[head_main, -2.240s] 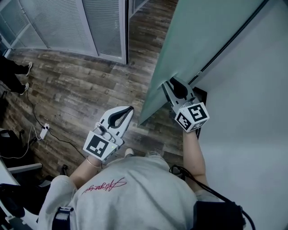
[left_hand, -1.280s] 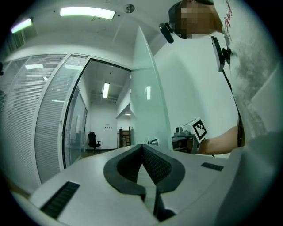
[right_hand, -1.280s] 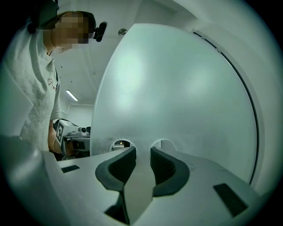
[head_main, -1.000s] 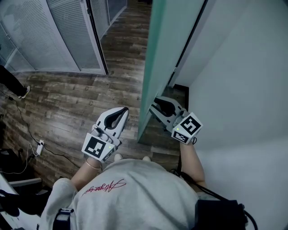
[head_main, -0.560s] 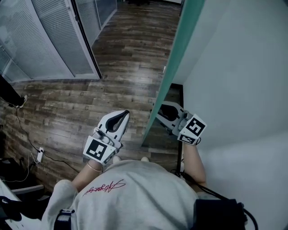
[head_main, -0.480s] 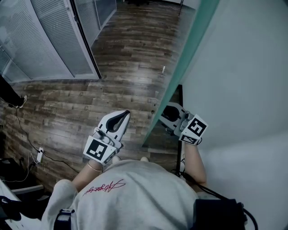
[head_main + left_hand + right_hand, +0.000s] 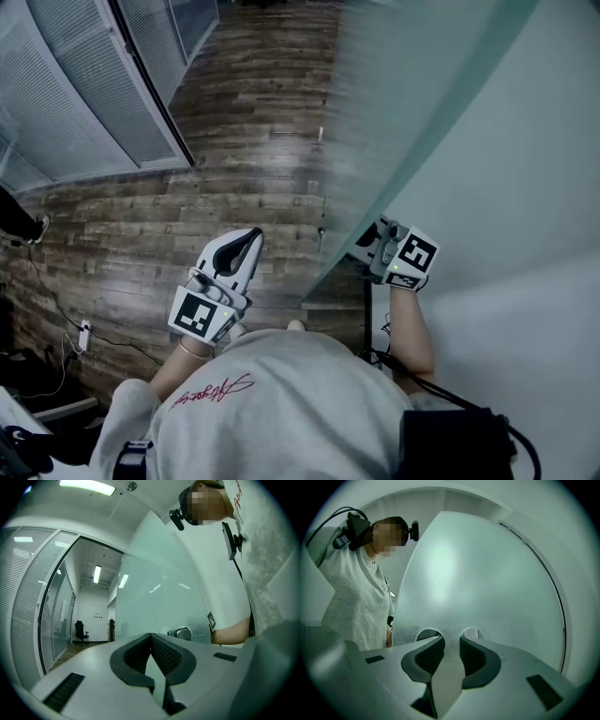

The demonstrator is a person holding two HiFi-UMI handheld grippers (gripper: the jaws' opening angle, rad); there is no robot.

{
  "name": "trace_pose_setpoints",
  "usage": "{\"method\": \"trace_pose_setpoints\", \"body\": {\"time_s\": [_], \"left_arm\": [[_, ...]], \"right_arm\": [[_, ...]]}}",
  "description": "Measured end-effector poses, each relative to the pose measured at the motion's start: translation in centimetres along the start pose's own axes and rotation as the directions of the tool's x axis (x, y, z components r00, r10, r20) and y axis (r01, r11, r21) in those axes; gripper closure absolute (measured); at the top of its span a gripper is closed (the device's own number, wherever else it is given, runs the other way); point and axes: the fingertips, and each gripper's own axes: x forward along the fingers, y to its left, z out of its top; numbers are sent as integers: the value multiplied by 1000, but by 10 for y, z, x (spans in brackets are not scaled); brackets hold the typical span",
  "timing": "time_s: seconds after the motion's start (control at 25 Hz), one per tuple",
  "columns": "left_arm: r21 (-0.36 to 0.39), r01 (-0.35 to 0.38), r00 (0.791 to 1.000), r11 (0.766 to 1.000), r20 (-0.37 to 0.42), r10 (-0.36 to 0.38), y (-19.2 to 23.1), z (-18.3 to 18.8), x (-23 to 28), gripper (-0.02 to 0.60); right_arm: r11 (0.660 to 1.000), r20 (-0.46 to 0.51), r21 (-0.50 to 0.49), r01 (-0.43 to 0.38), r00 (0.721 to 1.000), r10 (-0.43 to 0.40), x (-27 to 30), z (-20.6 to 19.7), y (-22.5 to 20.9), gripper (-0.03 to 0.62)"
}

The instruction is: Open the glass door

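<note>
We judge it nearly done: frosted greenish glass door (image 7: 403,103) wide open, right gripper (image 7: 451,641) apart facing it, left gripper (image 7: 150,637) closed, empty.

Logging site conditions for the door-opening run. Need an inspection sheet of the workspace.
surface: dark wood-plank floor.
job's things: frosted glass door stands ajar, angled off the white wall; two round fittings on it.
clutter: small pale object on the floor by the door, too small to identify.
grippers: left gripper tongs shut, empty, off the door. right gripper tongs apart, tips at the door between the fittings; cannot tell if they clamp anything.
cables: corded white power strip on the floor, left; black cable at the person's right side.
surroundings: glass partitions with blinds; bystander's leg at the left edge; office chair down the corridor.
</note>
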Motion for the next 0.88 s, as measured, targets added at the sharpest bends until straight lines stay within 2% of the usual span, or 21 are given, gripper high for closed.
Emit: {"method": "trace_pose_setpoints", "body": {"time_s": [0.44,0.88], "left_arm": [[-3,86,996,996,-14,-86,-43,-6,31,569],[0,101,994,995,-50,-101,-51,-11,40,569]], "right_arm": [[1000,13,8,1,1000,-1,-47,3,-2,482],[1000,46,17,17,999,-18,-89,8,-7,482]]}}
